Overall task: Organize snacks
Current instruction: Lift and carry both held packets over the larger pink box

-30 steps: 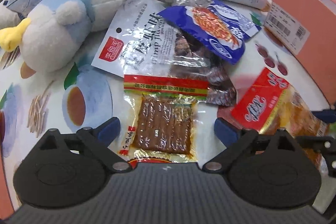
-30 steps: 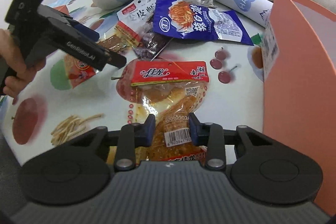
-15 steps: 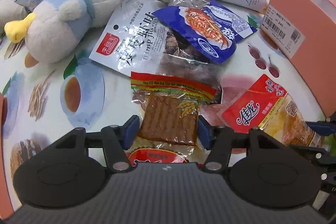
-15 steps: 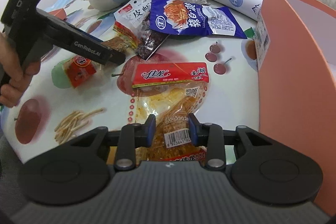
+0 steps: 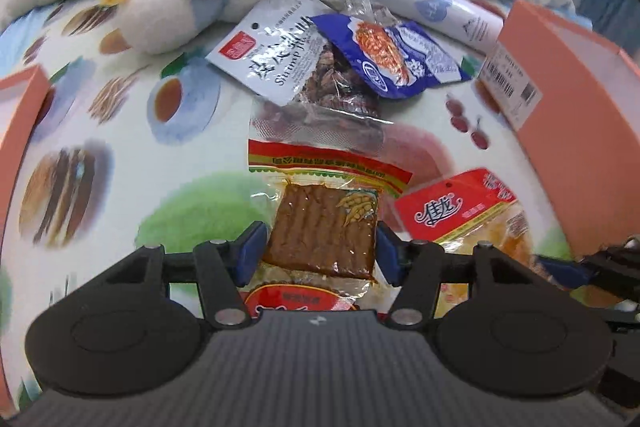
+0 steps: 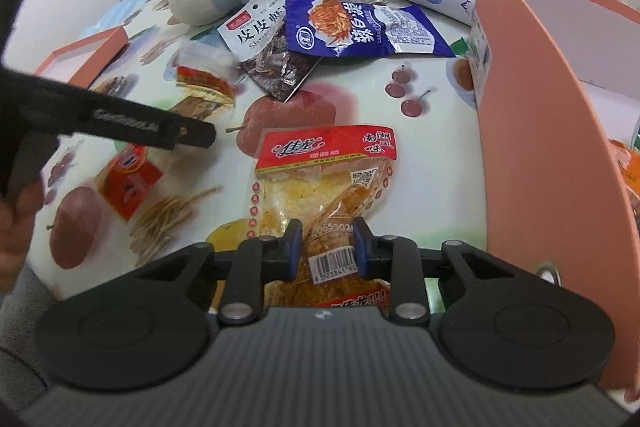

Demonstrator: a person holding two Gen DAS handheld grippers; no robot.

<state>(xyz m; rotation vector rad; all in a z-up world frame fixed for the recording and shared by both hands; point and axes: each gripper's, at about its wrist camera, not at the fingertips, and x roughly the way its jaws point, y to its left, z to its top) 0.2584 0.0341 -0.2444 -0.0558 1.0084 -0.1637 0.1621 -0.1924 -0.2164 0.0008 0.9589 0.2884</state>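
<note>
Two packets gripped, most snacks still loose on the fruit-print cloth [image 5: 120,155].

My left gripper [image 5: 318,253] clamps the brown tofu-strip packet [image 5: 324,227]; my right gripper [image 6: 323,245], jaws just narrowed, pinches the red-topped yellow snack bag [image 6: 320,183] beside the orange box [image 6: 532,147]; several remain unsorted.

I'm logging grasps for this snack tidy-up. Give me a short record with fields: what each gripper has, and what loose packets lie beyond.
left gripper: shut on brown tofu snack packet
right gripper: jaws just closing, shut on red-topped yellow snack packet
loose packets: blue packet, white shrimp packet
container: orange box, beside the right gripper
</note>
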